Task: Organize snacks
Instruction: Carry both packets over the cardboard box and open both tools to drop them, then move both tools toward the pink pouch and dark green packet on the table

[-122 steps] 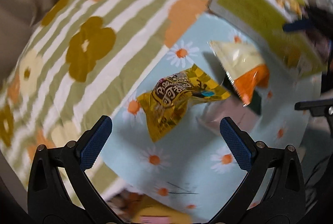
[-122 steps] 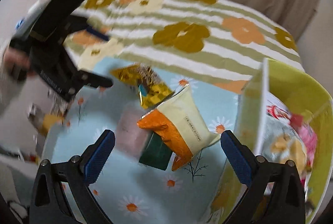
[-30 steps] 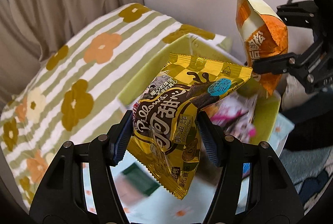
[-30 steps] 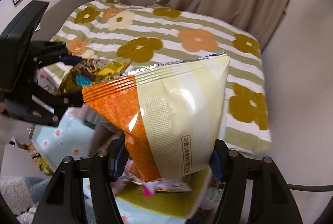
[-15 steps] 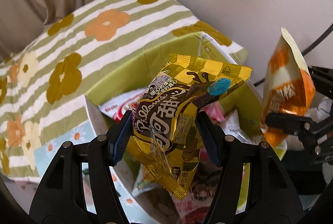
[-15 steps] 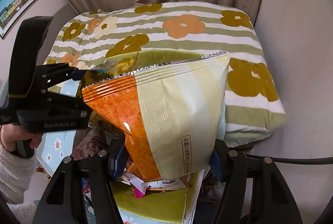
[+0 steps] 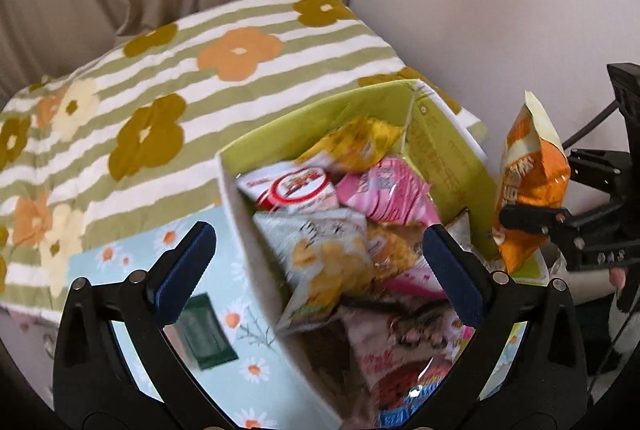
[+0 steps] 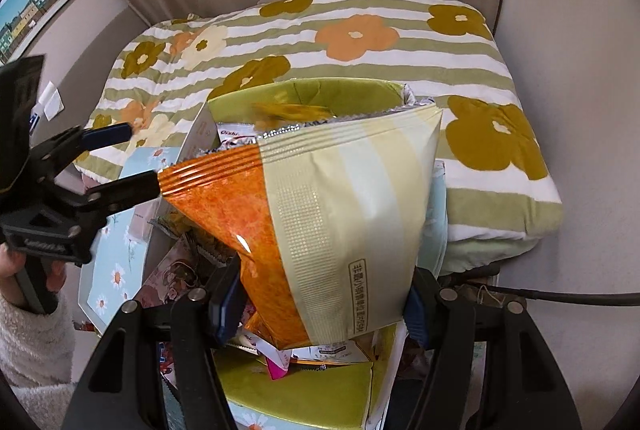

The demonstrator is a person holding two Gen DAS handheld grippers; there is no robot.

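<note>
The green box (image 7: 448, 150) serves as reference: an open-topped carton with lime-green inner walls and a pale outer face, standing on a light-blue daisy-print cloth (image 7: 224, 270) beside a green-and-white striped flowered cover (image 7: 168, 90).

Contents of the box: it is full of loose snack packets. A yellow packet (image 7: 356, 144) lies at the far end, blurred. In front of it sit a white packet with a red ring logo (image 7: 298, 190) and a pink packet (image 7: 386, 196). Nearer the camera lies a white chip packet (image 7: 324, 254) printed with yellow crisps, and below it a red-and-white packet (image 7: 400, 362) with print too blurred to read.

Left gripper (image 7: 320, 274): positioned above the box, its jaws are opening and already stand wide apart, with nothing pressed between the blue pads.

Right gripper (image 8: 320, 306): clamped on the orange-and-cream bag (image 8: 320, 222), pads pressing its lower part from both sides. The bag is glossy and puffed, orange on one side panel and pale cream with lighter stripes on the other, with a crimped top seal and a small printed label near its lower edge. It hangs above the right-hand rim of the box, not yet inside.

A flat dark-green packet (image 7: 204, 338) lies on the daisy cloth, left of the box and outside it.
</note>
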